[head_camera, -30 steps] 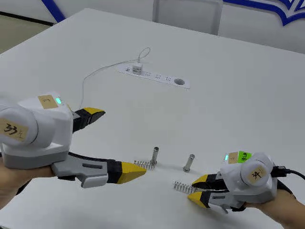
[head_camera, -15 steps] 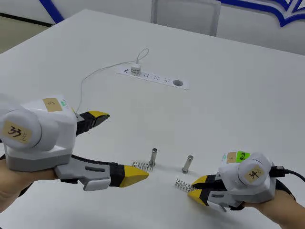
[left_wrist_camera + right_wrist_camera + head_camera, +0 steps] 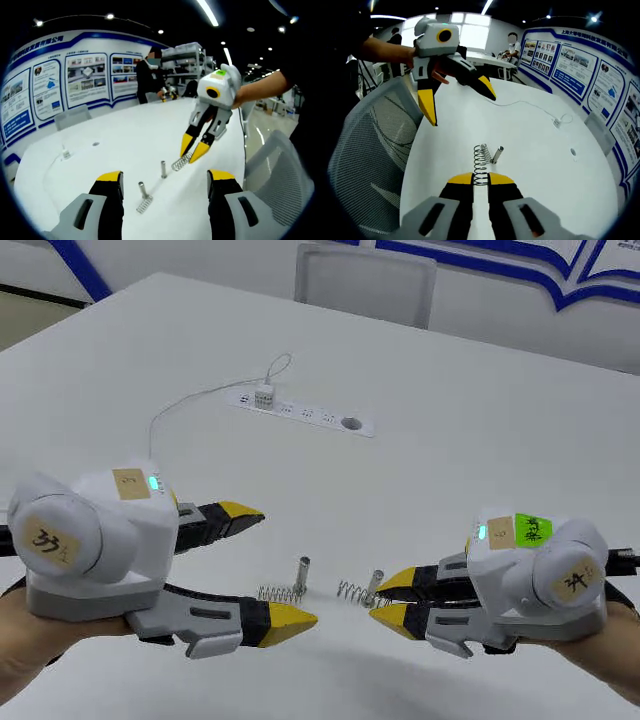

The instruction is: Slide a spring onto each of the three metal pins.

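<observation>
Right gripper [image 3: 380, 598] jaws pinching spring [image 3: 480, 162] end, spring beside pin [image 3: 496, 154]. Left gripper [image 3: 283, 566] jaws spread wide over table [image 3: 450, 440].

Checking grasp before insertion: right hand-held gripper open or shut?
Shut on the spring: in the right gripper view the right hand-held gripper has its yellow tips pinching the coil's near end.

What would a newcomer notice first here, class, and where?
The right gripper, low right in the head view, is shut on a spring held out beside an upright pin. The left gripper gapes open at lower left, near a second pin with a loose spring lying beside it.
</observation>
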Tool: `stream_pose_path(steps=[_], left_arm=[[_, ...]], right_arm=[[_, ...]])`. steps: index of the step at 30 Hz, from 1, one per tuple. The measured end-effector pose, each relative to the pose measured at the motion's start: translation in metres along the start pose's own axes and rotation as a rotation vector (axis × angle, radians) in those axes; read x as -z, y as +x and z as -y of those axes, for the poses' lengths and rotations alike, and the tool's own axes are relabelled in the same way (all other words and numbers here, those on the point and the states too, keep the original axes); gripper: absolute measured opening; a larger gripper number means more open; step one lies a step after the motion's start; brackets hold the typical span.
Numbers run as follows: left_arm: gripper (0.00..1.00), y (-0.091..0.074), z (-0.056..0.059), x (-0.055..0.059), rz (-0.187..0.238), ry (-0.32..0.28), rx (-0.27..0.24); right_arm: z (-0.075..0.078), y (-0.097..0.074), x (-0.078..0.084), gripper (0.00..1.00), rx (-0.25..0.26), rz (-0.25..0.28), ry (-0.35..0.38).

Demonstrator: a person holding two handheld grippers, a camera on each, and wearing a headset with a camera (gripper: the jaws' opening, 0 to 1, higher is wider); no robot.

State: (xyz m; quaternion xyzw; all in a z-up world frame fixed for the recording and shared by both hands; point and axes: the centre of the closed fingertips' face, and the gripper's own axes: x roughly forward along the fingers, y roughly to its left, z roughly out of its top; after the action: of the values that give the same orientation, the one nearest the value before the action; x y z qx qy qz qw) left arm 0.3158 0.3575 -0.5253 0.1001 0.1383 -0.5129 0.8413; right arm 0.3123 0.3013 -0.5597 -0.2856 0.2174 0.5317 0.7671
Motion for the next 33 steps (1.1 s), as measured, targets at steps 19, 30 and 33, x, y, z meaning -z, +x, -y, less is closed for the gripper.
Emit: stream_pose_path(steps=[19, 30, 33], left_arm=[[0.36, 0.008, 0.032, -0.004, -0.015, 0.082, 0.147], [0.2, 0.007, 0.036, -0.004, -0.015, 0.096, 0.173], [0.15, 0.007, 0.039, -0.003, -0.018, 0.104, 0.194]], right_arm=[[-0.026, -0.01, -0.041, 0.1, -0.081, 0.034, -0.152], [-0.032, -0.01, -0.041, 0.1, -0.107, 0.023, -0.167], [-0.033, -0.011, -0.042, 0.1, -0.11, 0.025, -0.163]])
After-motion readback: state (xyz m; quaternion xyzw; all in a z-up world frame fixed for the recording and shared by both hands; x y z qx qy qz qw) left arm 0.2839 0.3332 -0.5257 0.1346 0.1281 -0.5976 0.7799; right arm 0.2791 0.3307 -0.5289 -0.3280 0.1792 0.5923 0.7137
